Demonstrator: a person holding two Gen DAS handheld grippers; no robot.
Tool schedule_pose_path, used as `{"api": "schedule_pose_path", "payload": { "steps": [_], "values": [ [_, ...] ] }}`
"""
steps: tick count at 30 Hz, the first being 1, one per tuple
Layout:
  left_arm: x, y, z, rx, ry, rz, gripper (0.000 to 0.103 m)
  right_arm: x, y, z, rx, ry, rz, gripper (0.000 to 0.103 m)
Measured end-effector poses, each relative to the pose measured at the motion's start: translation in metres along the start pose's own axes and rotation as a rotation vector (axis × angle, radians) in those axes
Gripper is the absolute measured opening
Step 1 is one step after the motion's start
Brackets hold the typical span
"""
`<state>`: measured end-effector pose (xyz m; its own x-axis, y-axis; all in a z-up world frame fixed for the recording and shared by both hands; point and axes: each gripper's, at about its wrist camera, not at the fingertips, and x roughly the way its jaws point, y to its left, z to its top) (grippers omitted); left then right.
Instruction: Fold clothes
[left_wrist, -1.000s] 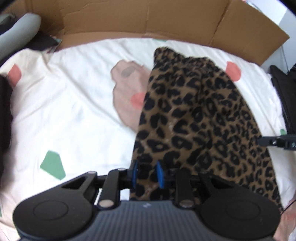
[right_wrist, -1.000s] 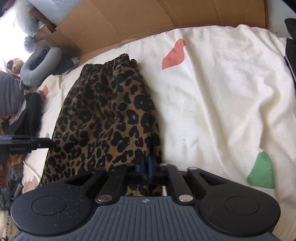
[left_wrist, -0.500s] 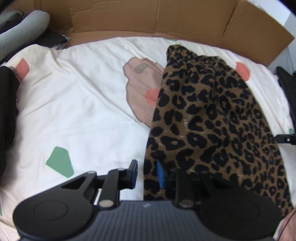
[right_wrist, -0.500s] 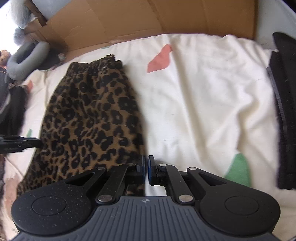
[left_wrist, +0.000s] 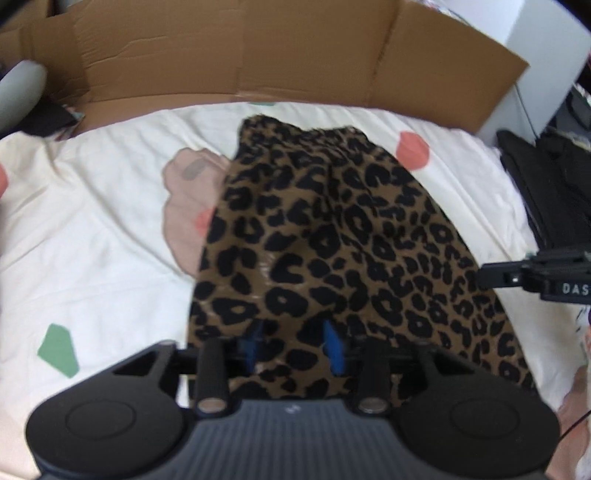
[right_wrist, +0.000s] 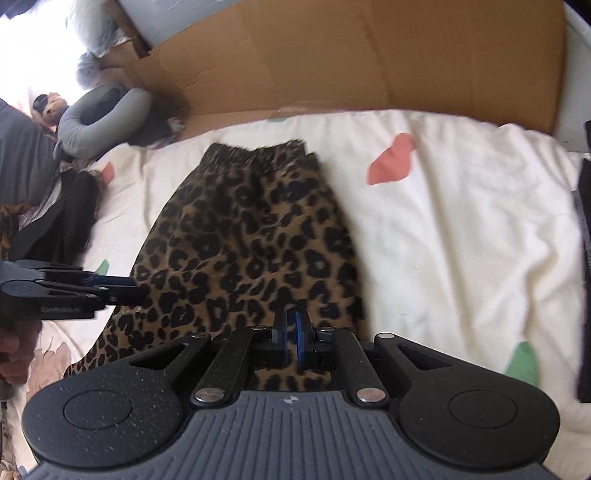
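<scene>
A grey neck pillow (right_wrist: 103, 122) is lying at the far left edge of the bed, against the brown cardboard wall (left_wrist: 258, 62) that is standing along the back. Next comes the cream bedsheet (left_wrist: 92, 240), printed with green and coral patches and creasing a little under the cloth. The left gripper (left_wrist: 291, 345) is reaching over the near hem of the leopard-print skirt (left_wrist: 332, 240); its blue pads are standing apart with fabric lying between and over them, though the blur makes it hard to say whether they are gripping anything. The skirt itself is lying in the middle of the sheet, its gathered waistband pointing toward the cardboard and its wider hem spreading toward both cameras. Further right, the right gripper (right_wrist: 291, 341) is pressing its blue pads almost together on the skirt's near right hem corner, seemingly pinching the cloth. At the far right edge a stack of dark clothing (left_wrist: 546, 184) is resting beside the sheet.
</scene>
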<state>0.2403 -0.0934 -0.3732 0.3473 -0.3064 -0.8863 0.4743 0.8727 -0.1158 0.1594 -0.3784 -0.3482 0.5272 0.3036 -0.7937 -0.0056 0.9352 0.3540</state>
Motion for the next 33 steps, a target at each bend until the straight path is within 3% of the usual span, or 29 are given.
{"api": "schedule_pose_path", "payload": {
  "steps": [6,9,24,33],
  "values": [
    [0.017,0.002,-0.012,-0.015,0.01,-0.007,0.045,0.026,0.014,-0.011,-0.091,0.048,-0.035,0.005],
    [0.016,0.004,-0.015,-0.033,-0.002,-0.008,0.044,0.03,0.009,-0.013,-0.109,0.045,-0.071,0.011],
    [0.004,0.047,-0.044,-0.145,-0.045,0.09,0.038,0.007,-0.024,-0.019,-0.08,0.028,-0.117,0.011],
    [-0.009,0.063,-0.054,-0.196,-0.048,0.14,0.038,-0.006,-0.044,-0.025,-0.016,0.035,-0.137,0.017]
  ]
}}
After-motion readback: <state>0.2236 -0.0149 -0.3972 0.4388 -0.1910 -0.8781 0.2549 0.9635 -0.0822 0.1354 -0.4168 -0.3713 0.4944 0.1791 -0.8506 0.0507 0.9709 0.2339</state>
